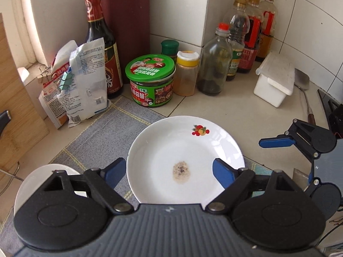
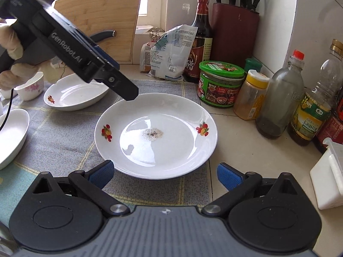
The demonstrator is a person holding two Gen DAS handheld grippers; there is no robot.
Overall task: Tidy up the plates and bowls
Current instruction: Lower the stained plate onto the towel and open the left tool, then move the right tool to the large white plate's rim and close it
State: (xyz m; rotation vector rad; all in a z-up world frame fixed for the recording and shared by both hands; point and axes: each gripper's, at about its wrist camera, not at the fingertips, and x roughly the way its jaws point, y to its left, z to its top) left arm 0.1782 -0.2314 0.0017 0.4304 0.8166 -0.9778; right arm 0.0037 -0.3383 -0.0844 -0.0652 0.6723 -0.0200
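A white plate (image 1: 184, 147) with fruit prints and a brownish stain in its middle lies half on a grey mat (image 1: 103, 132). My left gripper (image 1: 169, 172) hovers over its near part, open, its blue pads apart from the rim. The right wrist view shows the same plate (image 2: 156, 137) ahead of my open, empty right gripper (image 2: 166, 174), whose fingers stay short of the near rim. A second fruit-print plate (image 2: 75, 94), a small bowl (image 2: 30, 85) with pink flowers and another white dish (image 2: 10, 132) sit to the left on the mat.
Behind the plate stand a green-lidded jar (image 1: 152, 79), a spice shaker (image 1: 186, 72), several bottles (image 1: 216, 62), a knife block (image 1: 126, 25) and bags (image 1: 85, 81). A white box (image 1: 274, 79) and a spatula (image 1: 304, 90) lie right. A wooden board (image 2: 96, 21) leans at the left.
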